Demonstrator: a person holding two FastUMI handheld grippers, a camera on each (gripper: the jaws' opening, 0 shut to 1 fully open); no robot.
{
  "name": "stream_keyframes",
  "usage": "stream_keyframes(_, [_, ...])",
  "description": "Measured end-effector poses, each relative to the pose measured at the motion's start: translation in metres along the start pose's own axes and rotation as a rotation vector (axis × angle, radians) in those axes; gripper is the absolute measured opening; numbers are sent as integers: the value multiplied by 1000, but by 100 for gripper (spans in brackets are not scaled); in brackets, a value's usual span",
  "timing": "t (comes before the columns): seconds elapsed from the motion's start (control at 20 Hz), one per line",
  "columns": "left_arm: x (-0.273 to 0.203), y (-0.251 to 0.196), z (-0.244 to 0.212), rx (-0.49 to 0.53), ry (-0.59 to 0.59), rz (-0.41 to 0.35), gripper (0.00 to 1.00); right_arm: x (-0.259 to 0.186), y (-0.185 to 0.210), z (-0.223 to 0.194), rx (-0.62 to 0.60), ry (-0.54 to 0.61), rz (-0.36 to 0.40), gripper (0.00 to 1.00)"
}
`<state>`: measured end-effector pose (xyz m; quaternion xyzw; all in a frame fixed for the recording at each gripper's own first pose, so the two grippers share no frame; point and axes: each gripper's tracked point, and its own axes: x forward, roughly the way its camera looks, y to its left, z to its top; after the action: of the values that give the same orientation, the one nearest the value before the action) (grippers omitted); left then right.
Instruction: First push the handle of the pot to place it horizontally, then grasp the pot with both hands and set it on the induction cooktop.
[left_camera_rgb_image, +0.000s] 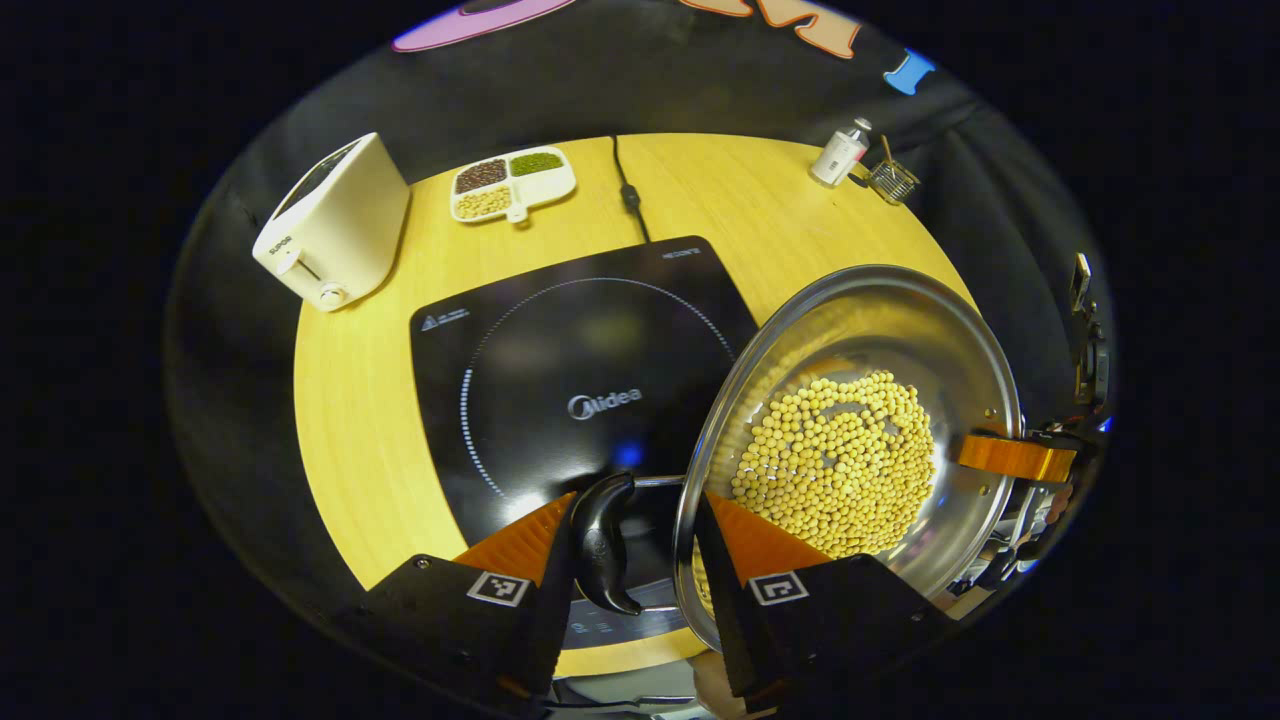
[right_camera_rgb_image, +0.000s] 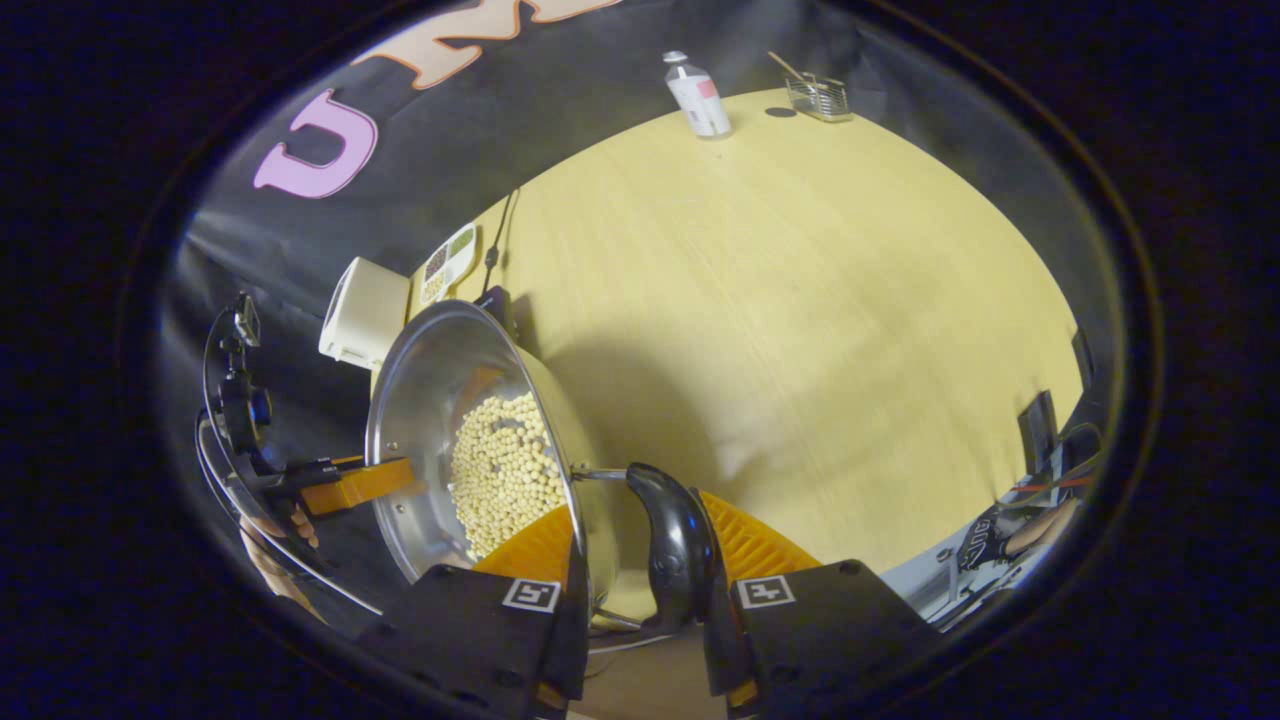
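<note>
Left gripper view puts your left gripper (left_camera_rgb_image: 635, 545) low over the near edge of the induction cooktop (left_camera_rgb_image: 575, 375), its two fingers set around one black side handle (left_camera_rgb_image: 603, 540) of the steel pot (left_camera_rgb_image: 850, 440). The jaws stand partly closed with the handle and the pot's rim between them; you can see the handle against one finger, but whether both fingers press on it cannot be told. The pot, holding a heap of pale round beans (left_camera_rgb_image: 835, 465), hangs tilted beside the cooktop's right edge, overlapping that edge in the picture.

At the pot's far rim your right gripper (left_camera_rgb_image: 1010, 458) shows, one finger lying against the rim. Right gripper view shows that same gripper (right_camera_rgb_image: 640, 565) with the pot's other black handle (right_camera_rgb_image: 672, 545) and the rim between its fingers; the gap is narrow, and again you cannot tell whether both fingers bear on it. The pot in this view looks raised above the desk (right_camera_rgb_image: 800, 300), with a shadow beneath it.

Along the desk's back edge stand a white toaster (left_camera_rgb_image: 335, 225) at the left corner, a divided dish (left_camera_rgb_image: 512, 183) of grains beside it, and a small white bottle (left_camera_rgb_image: 840, 152) with a wire basket (left_camera_rgb_image: 893, 180) towards the right corner. A black cord (left_camera_rgb_image: 628, 190) runs from the cooktop to the back edge.
</note>
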<state>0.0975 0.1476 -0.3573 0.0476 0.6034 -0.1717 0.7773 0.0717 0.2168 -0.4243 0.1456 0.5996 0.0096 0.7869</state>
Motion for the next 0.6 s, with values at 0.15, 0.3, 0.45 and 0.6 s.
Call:
stream_keyframes(0.15, [-4,25,1,-11,-17,15,65,10,23,2,-8,-4,10,43])
stream_keyframes(0.3, [-5,47,3,-23,-25,34,65,22,44,3,-17,6,16,43])
stream_keyframes(0.45, [-4,65,4,-30,-29,54,65,35,60,6,-29,18,20,43])
stream_keyframes(0.6, [-1,80,6,-50,-26,69,65,46,73,13,-45,18,22,43])
